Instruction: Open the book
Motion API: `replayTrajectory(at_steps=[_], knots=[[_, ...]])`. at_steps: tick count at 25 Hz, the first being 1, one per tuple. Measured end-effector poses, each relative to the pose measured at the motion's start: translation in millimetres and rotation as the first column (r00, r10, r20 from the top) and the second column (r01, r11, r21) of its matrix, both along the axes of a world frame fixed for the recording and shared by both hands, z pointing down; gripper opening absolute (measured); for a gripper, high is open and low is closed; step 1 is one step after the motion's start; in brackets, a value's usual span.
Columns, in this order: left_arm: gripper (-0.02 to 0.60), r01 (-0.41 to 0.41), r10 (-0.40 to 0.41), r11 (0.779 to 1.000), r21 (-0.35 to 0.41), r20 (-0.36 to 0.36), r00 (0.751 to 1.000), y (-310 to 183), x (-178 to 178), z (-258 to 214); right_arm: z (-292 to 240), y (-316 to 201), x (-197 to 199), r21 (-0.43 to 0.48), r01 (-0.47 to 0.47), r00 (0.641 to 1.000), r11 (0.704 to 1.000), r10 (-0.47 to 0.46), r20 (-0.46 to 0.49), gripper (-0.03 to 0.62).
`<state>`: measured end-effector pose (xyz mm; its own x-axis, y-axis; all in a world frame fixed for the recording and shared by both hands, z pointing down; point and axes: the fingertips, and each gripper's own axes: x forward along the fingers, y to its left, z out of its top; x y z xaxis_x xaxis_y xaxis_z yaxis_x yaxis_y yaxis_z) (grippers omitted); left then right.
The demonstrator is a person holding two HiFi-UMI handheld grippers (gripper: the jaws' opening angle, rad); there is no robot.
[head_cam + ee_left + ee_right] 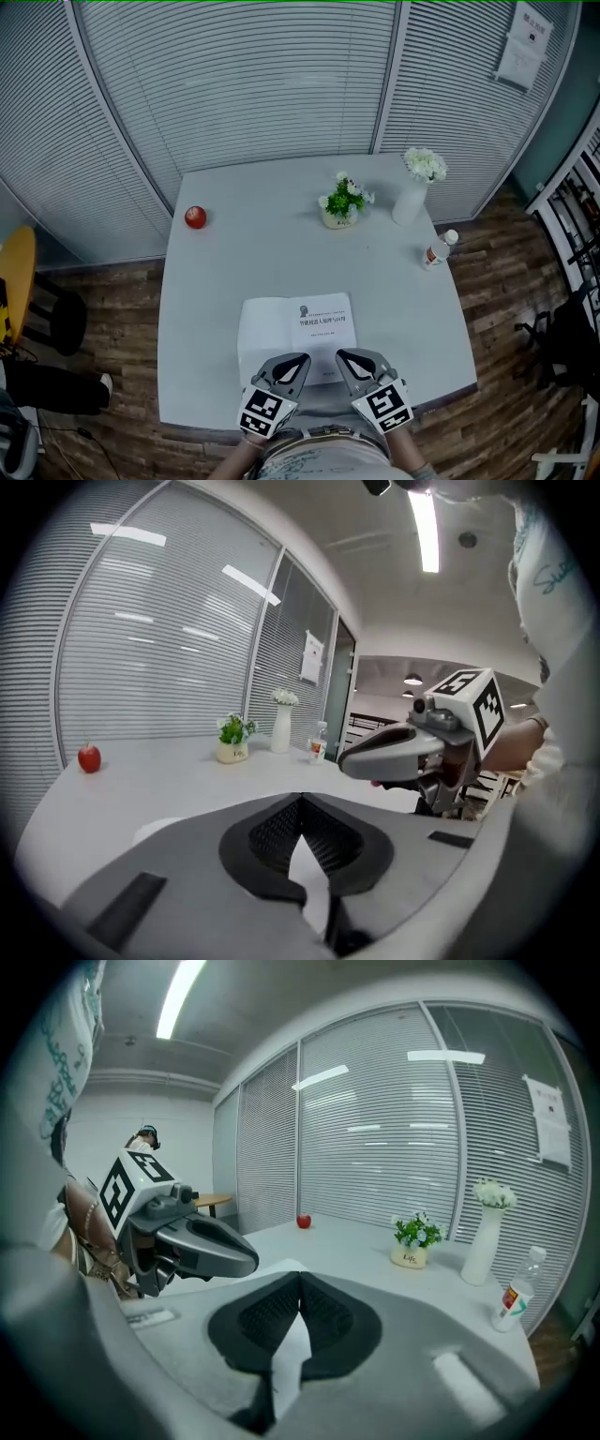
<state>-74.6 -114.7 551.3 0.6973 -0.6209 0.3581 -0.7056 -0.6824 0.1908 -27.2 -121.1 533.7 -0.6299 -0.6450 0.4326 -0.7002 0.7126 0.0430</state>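
The book (281,323) lies open on the white table (225,272) close to its near edge, a blank page on the left and a printed title page on the right. My left gripper (298,358) hovers over the book's near edge, jaws shut with nothing between them. My right gripper (345,356) sits beside it, also shut and empty. In the left gripper view the gripper (302,797) has its pads together, with white page (307,869) showing beneath. The right gripper view shows the same: the gripper (300,1274) is shut above the page (291,1354).
A red apple (195,217) rests at the table's far left. A small potted plant (341,202), a white vase of flowers (412,192) and a small bottle (437,249) stand at the far right. Blinds line the wall behind. A yellow seat (14,281) is left of the table.
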Motion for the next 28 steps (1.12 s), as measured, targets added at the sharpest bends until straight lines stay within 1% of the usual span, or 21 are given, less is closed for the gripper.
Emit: replayTrajectory(at_steps=[5, 7, 9, 13, 15, 18, 22, 28], knots=[[-0.002, 0.003, 0.000, 0.996, 0.085, -0.030, 1.000, -6, 9, -35, -20, -4, -9, 0.047, 0.009, 0.999, 0.999, -0.011, 0.036, 0.003], [-0.002, 0.006, -0.002, 0.995, 0.099, -0.041, 0.999, -9, 11, -45, -30, -5, -13, 0.067, 0.014, 0.999, 0.998, -0.017, 0.049, 0.003], [-0.002, 0.011, -0.004, 0.994, 0.105, -0.067, 0.998, -10, 13, -56, -41, -6, -16, 0.087, 0.015, 0.998, 0.996, -0.021, 0.065, 0.003], [-0.002, 0.042, -0.029, 0.987, 0.152, -0.089, 0.996, -16, 8, -77, -63, -9, -21, 0.113, 0.017, 0.995, 0.993, -0.028, 0.098, 0.003], [-0.002, 0.058, -0.041, 0.985, 0.163, -0.109, 0.993, -19, 5, -88, -74, -10, -24, 0.126, 0.025, 0.994, 0.992, -0.039, 0.105, 0.003], [-0.002, 0.064, -0.044, 0.982, 0.176, -0.114, 0.993, -21, 1, -98, -90, -8, -29, 0.146, 0.040, 0.991, 0.988, -0.058, 0.117, 0.003], [-0.002, 0.069, -0.044, 0.985, 0.161, -0.154, 0.987, -21, -2, -106, -106, -8, -31, 0.174, 0.051, 0.988, 0.983, -0.076, 0.135, 0.003], [-0.002, 0.063, -0.035, 0.985, 0.163, -0.166, 0.985, -19, -2, -113, -118, -9, -33, 0.196, 0.053, 0.986, 0.979, -0.082, 0.144, 0.003]])
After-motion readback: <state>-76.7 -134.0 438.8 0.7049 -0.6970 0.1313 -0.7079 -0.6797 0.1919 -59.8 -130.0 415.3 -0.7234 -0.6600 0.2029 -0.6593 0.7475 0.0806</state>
